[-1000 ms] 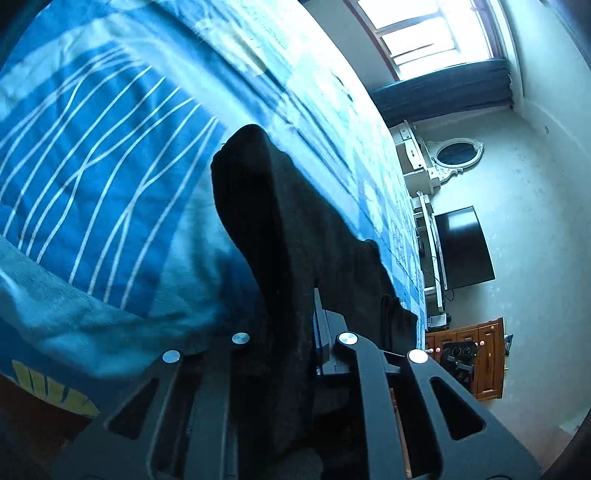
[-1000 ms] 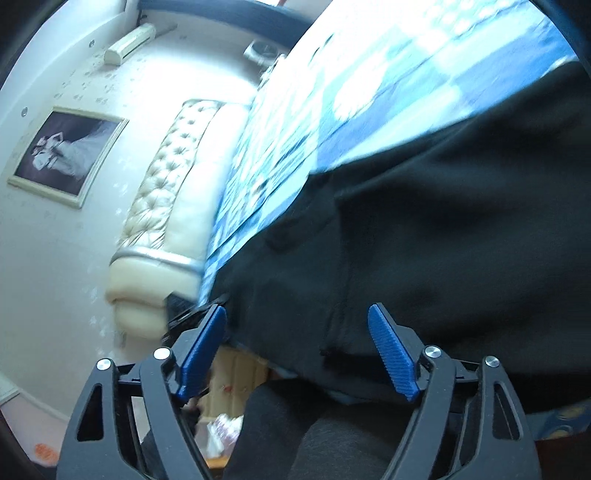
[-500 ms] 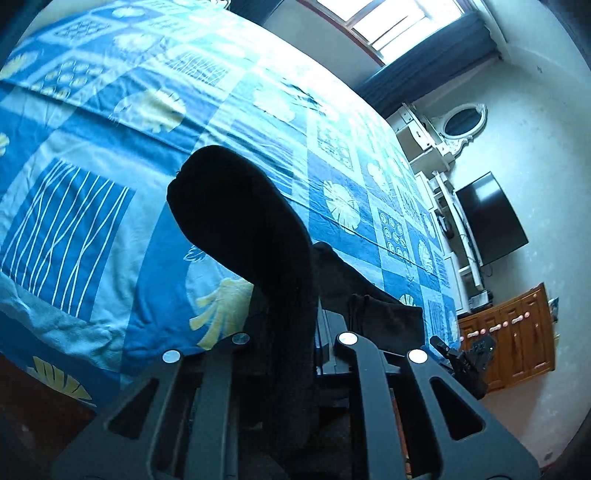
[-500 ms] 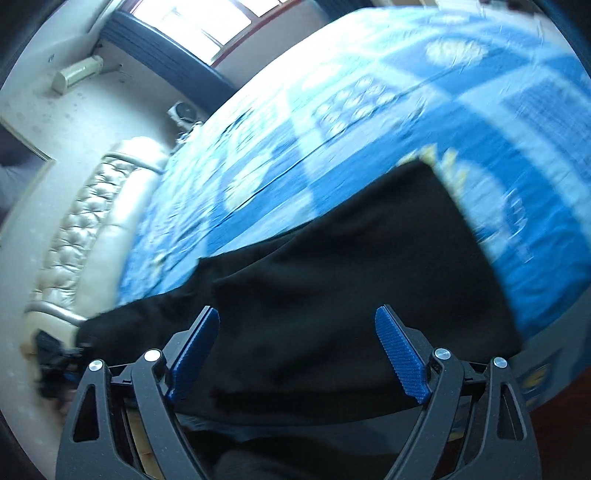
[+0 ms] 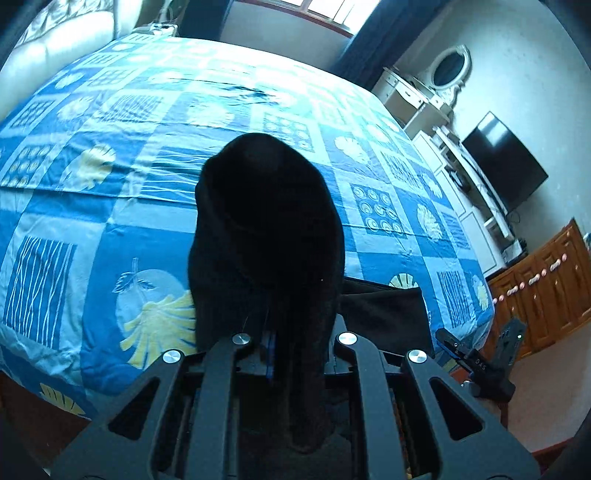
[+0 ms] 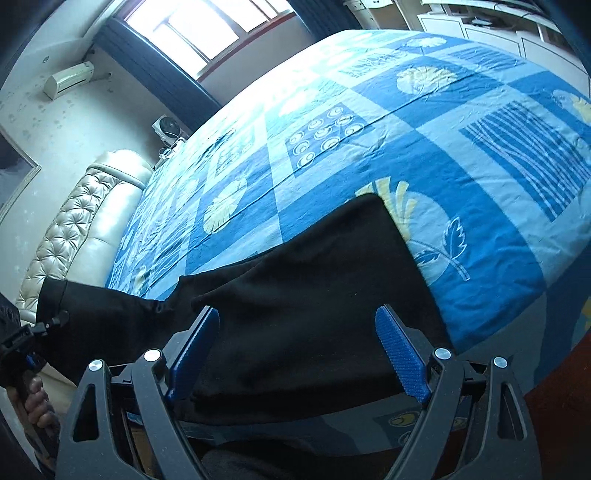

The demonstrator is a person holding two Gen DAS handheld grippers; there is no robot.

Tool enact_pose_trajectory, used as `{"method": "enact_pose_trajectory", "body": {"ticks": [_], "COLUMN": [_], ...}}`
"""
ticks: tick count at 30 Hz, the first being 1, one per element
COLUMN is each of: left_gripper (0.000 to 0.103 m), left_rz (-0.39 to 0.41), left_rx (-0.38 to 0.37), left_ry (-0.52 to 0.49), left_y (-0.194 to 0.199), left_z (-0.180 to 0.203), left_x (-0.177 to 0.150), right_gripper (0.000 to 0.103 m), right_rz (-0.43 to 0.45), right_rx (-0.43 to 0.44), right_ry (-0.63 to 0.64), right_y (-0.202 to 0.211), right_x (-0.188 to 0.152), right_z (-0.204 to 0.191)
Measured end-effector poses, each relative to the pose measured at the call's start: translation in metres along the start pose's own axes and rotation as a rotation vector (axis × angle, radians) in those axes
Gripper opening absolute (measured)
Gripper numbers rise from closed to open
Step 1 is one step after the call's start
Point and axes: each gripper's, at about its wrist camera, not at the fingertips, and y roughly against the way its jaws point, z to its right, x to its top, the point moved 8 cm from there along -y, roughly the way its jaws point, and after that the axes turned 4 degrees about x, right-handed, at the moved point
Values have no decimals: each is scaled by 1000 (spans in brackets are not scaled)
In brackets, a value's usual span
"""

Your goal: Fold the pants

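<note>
- While the left claw [image 5: 291,343] is closed tight on a bunch of the black pants [image 5: 266,229], the cloth rises as a rounded hump straight ahead of it and hides the pads almost wholly.
- The right claw [image 6: 299,350] stands wide open with nothing between its blue ribbed pads [image 6: 400,354]; the pants lie just past them.
- In the right wrist view the pants [image 6: 314,295] lie at the near edge of the bed [image 6: 461,122], draping over that edge, with one squared corner reaching onto the quilt and a long part stretching left to the other claw [image 6: 22,343], held off the bed's side.
- Beyond the cloth the quilt spreads wide and bare toward the window [image 6: 199,26] and the tufted headboard [image 6: 74,229].
- The pants look soft, matte and thick; the quilt is a lightly creased patchwork of blue squares with pale leaves, rings and wavy stripes.
- Off the bed's far side stand a black screen [image 5: 506,162] and a wooden cabinet [image 5: 546,284].
</note>
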Motion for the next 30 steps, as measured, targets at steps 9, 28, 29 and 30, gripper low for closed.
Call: {"method": "enact_pose_trajectory", "body": {"ticks": [9, 28, 29, 30], "left_gripper": [13, 13, 13, 13], "left_rz": [-43, -89, -90, -90], "left_rx": [70, 294, 308, 319], "left_ry": [-159, -373, -379, -386], "left_y": [-54, -165, -170, -174], "left_z": [100, 200, 201, 202], "left_x": [-22, -87, -91, -93], "right_gripper": [86, 86, 86, 86], "right_rz": [39, 103, 104, 103], "right_rx": [-13, -3, -3, -2], "right_ry": [-21, -214, -221, -230], "right_y": [29, 53, 54, 54], "right_x": [6, 3, 1, 0], "right_z": [31, 123, 127, 130]}}
